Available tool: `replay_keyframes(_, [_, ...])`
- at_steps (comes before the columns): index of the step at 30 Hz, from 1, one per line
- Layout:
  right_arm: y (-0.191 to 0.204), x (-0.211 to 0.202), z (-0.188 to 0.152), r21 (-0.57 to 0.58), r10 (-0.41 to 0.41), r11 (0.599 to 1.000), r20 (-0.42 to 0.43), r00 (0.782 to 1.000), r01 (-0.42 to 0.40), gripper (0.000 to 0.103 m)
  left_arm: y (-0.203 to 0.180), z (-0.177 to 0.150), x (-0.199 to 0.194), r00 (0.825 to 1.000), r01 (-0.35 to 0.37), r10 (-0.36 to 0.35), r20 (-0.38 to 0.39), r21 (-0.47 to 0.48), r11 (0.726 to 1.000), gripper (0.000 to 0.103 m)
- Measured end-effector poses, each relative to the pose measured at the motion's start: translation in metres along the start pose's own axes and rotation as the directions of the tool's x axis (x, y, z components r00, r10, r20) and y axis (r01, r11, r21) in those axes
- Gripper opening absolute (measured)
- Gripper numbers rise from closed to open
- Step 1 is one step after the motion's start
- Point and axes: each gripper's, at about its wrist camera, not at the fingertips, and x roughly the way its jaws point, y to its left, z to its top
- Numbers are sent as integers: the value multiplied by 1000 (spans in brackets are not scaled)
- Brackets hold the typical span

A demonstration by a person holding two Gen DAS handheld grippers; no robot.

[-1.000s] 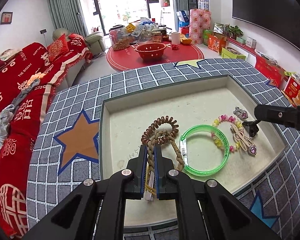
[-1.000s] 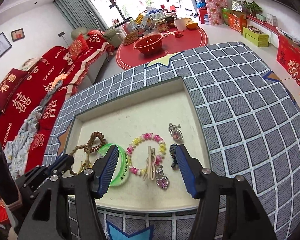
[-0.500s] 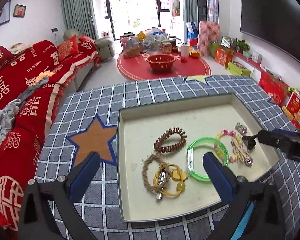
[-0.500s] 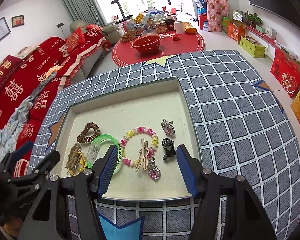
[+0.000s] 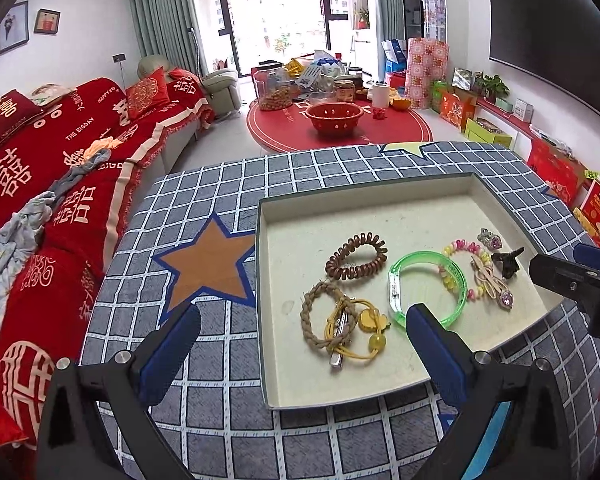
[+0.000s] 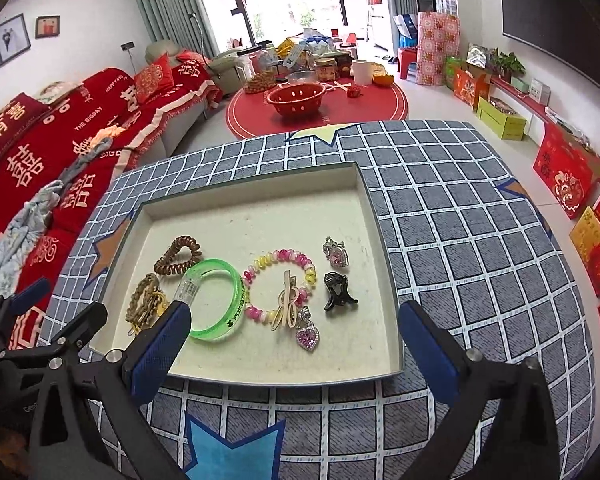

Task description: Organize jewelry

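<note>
**Both grippers wide above the jewelry tray**

The left gripper (image 5: 300, 344) hangs with its jaws spread wide and nothing between them. The right gripper (image 6: 294, 340) has its jaws opening, also empty. Below them a shallow tray (image 6: 380, 240) sits on a grid-patterned cloth (image 6: 460, 240). Inside, nearest the left gripper, a braided band (image 5: 314, 312) lies tangled with a yellow hair tie (image 5: 364, 328). Beside it sits a green bangle (image 6: 214, 300), then a beaded bracelet (image 6: 280, 258) with a heart clip (image 6: 308, 336) over it, and a black claw clip (image 6: 338, 292). Farther back lie a brown coil tie (image 6: 178, 260) and a small pink charm (image 6: 335, 254). Beyond the table stands a red sofa (image 5: 60, 168).
</note>
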Motion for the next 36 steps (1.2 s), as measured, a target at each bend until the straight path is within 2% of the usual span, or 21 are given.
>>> replay_keyframes(8, [2,3,-14,-8,5,1000,-70,998,-5,103,3,-16,-12,1000,1,-2,-22,-19,1000,103])
replay_keyframes(14, [1,-3,-30,-11,-14,1000,-65,998,13,103,5,-28,-23,1000,-1,0,-29,-35,999,103])
replay_keyframes(23, [8,-25,-53,-46,-55,997,-1,999,55,103,4,-53,-42,998,43,-46,-34,-79,996,103])
replay_keyframes(28, [13,-41,-66,-47,-63,997,44,997,65,103,-3,-67,-60,997,76,-76,-1,-75,994,103])
replay_keyframes(36, [15,-61,-84,-56,-100,993,107,989,106,103,-7,-78,-87,997,40,-35,64,-85,996,103])
